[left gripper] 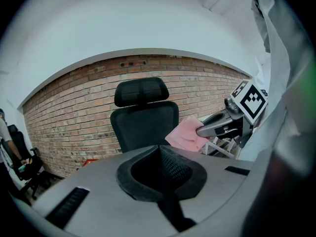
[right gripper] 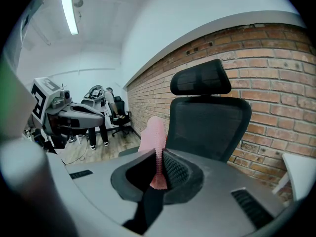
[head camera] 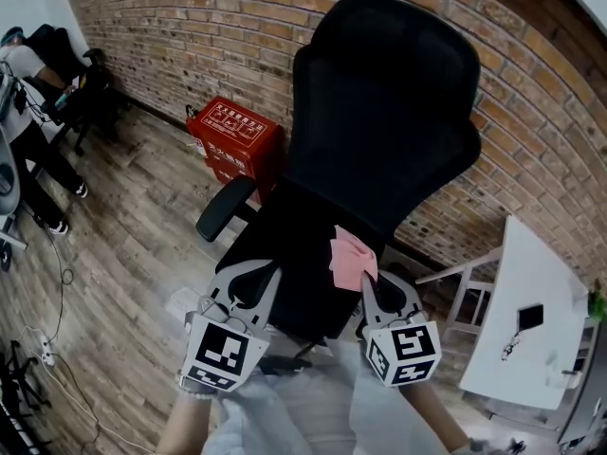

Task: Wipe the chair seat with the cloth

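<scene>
Holds left gripper (head camera: 248, 281) clenched on nothing, by the seat's (head camera: 285, 246) front edge. Pinches the cloth (head camera: 353, 259) in right gripper (head camera: 377, 290), over the seat's right half. Needs lowering, then forward strokes toward the backrest (head camera: 379, 112).

A brick wall (head camera: 190, 36) backs a wood-plank floor (head camera: 123, 254) and a white table (head camera: 531, 301).
</scene>
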